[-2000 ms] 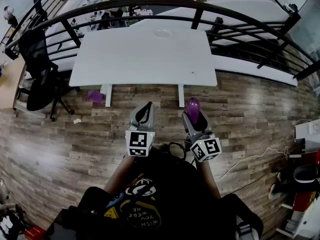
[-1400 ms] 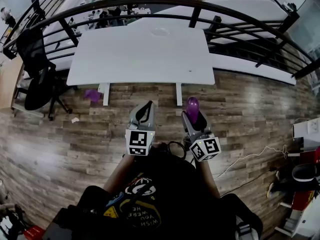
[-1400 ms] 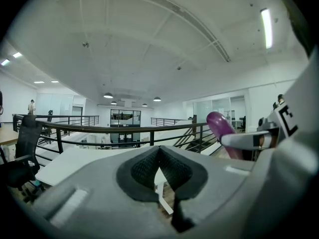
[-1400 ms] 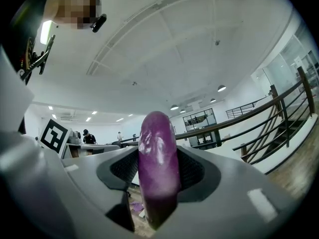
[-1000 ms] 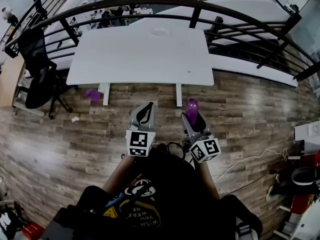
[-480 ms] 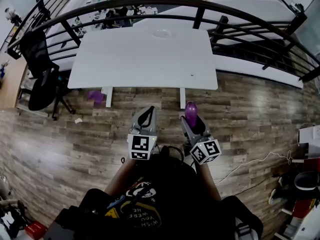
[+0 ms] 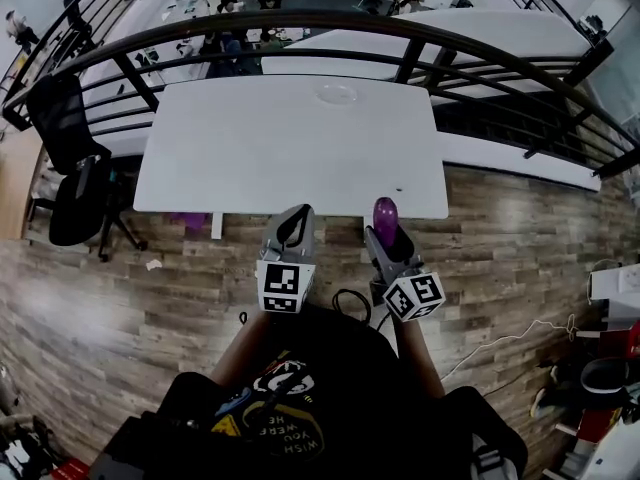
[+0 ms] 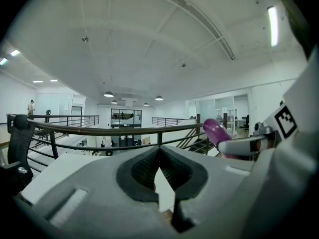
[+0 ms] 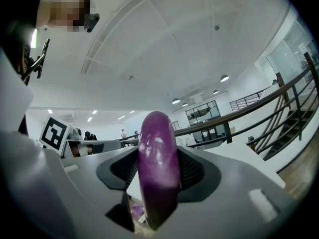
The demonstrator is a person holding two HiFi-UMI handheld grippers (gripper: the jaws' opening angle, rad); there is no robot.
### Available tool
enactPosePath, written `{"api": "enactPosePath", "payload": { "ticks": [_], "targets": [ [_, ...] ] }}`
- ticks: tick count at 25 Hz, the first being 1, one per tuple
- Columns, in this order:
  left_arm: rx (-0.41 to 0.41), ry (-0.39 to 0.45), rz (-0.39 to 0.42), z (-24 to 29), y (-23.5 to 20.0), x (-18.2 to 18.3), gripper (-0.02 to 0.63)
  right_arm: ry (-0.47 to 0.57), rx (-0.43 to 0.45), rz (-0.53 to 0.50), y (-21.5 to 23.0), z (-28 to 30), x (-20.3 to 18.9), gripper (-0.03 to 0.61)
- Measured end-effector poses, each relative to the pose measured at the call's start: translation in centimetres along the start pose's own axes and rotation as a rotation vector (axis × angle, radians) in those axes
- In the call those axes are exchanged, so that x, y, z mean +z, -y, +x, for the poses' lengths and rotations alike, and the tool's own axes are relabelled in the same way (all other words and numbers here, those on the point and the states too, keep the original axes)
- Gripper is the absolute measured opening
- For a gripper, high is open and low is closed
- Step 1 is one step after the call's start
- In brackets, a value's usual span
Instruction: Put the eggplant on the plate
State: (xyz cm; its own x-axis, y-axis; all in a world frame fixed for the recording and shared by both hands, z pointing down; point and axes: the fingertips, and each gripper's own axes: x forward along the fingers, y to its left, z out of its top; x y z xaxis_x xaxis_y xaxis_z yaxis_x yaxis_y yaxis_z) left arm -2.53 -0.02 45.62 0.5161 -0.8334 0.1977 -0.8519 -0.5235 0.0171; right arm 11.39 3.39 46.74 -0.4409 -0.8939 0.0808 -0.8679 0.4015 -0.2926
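Note:
A purple eggplant [image 7: 385, 211] stands upright between the jaws of my right gripper [image 7: 388, 232], which is shut on it. In the right gripper view the eggplant [image 9: 158, 158] fills the gap between the black pads. My left gripper [image 7: 294, 226] is beside it, shut and holding nothing, its tips meeting [image 8: 159, 151]. The eggplant [image 8: 217, 131] also shows at the right of the left gripper view. Both grippers are at the near edge of the white table [image 7: 250, 158]. A pale plate [image 7: 336, 93] lies at the table's far edge, well beyond both grippers.
A black railing [image 7: 400, 38] curves behind the table with a drop beyond. A black office chair [image 7: 70, 158] stands left of the table. The floor [image 7: 520, 238] is wooden planks, with a white cable [image 7: 510, 333] at the right.
Both grippers and the head have moved forward toward the table; the near edge now reaches the gripper tips. The eggplant stays held in the right gripper.

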Motion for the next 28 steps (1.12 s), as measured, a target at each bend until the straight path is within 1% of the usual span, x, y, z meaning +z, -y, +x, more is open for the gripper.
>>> {"api": "enactPosePath", "payload": {
  "ticks": [3,7,11,15,18,22,28],
  "targets": [
    [-0.017,0.000,-0.006,1.8,-3.1,0.5,0.005,0.005,-0.010,-0.026,-0.3,3.6,0.7,0.230],
    [-0.047,-0.012,-0.014,4.0,-5.7,0.5,0.005,-0.012,-0.030,-0.035,-0.2,6.8,0.5,0.230],
    [-0.058,-0.028,-0.035,6.7,-7.3,0.1,0.005,-0.066,-0.030,-0.046,0.7,9.5,-0.6,0.229],
    [-0.062,-0.046,-0.043,9.5,-8.2,-0.5,0.005,-0.092,-0.019,-0.062,2.7,12.3,-0.8,0.229],
    [-0.055,-0.069,-0.046,12.1,-8.8,-1.1,0.005,-0.108,0.007,-0.076,4.7,14.8,-0.7,0.229],
    [-0.027,-0.091,-0.049,16.9,-9.9,-1.6,0.005,-0.151,0.066,-0.119,8.6,19.2,-1.1,0.229],
    [0.004,-0.093,-0.077,24.0,-10.2,-1.5,0.005,-0.272,0.171,-0.264,16.1,26.4,-2.4,0.229]
  ]
}}
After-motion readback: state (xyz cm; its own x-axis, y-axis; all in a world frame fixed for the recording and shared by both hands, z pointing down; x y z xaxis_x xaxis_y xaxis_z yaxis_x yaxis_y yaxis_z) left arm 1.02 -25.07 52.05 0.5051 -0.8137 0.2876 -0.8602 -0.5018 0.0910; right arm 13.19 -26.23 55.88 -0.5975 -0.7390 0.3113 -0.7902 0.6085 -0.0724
